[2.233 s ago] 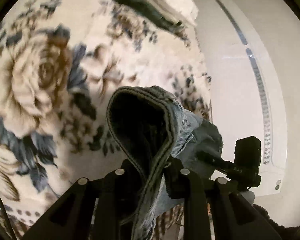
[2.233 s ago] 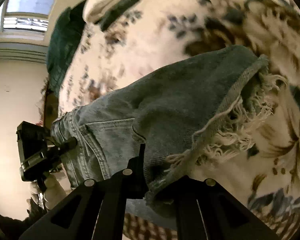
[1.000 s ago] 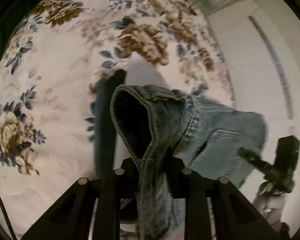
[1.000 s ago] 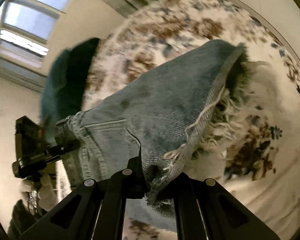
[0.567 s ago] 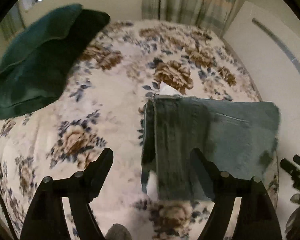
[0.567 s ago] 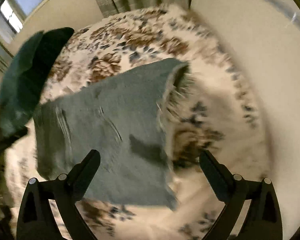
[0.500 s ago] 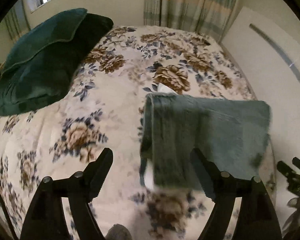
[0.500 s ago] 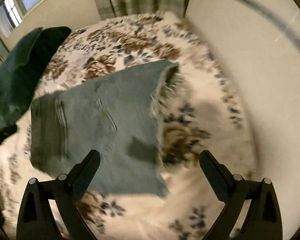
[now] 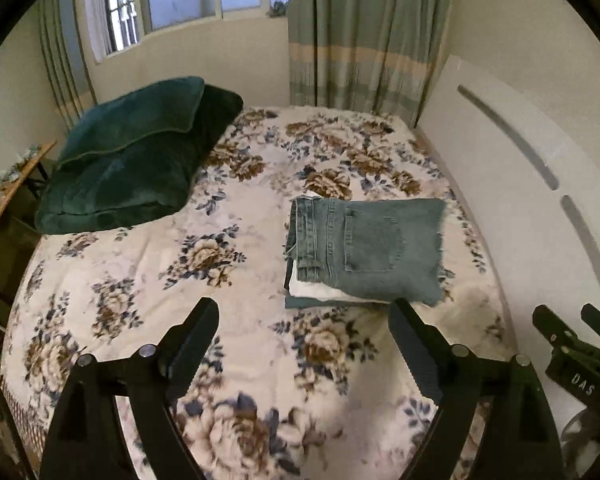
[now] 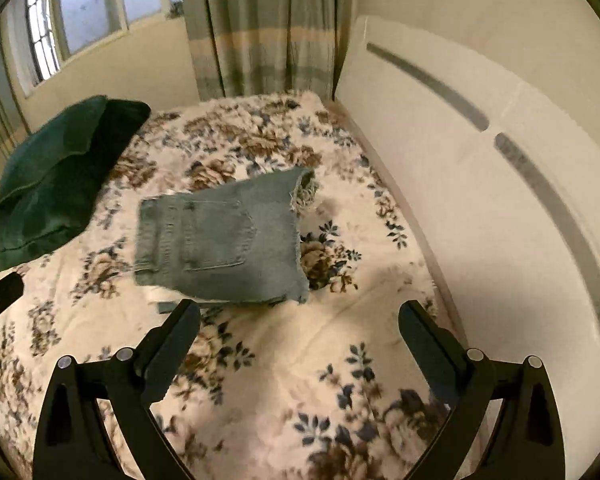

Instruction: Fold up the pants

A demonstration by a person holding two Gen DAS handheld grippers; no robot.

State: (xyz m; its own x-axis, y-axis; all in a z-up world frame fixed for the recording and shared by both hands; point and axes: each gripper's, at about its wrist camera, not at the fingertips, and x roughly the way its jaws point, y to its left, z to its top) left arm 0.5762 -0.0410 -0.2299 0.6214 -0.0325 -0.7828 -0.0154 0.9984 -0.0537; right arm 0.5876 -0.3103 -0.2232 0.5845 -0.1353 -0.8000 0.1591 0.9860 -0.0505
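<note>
While spread wide and holding nothing, left gripper [image 9: 302, 322] and right gripper [image 10: 298, 326] well back from folded denim shorts [image 9: 370, 246], lying atop stacked folded clothes [image 9: 320, 290] on floral bedspread [image 9: 148, 264], near white headboard [image 9: 512, 200].

The folded denim shorts [image 9: 370, 246] are faded blue-green cotton twill, matt, with raised stitched seams around the back pocket and a frayed, stringy hem [image 10: 306, 192]. Under them lie a smooth white cloth [image 9: 320, 291] and a darker cloth edge. The floral blanket [image 9: 148, 264] looks fleecy and soft, its nap slightly fuzzy. The dark green pillows [image 9: 136, 152] have a velvety, faintly sheened pile with a corded seam. The white headboard [image 9: 520, 200] is smooth and satin-finished with grey inset strips. The curtain [image 9: 364, 36] is thin woven cloth. Both gripper fingers [image 9: 196, 336] [image 10: 176, 332] are matt black plastic with shiny metal screw heads
</note>
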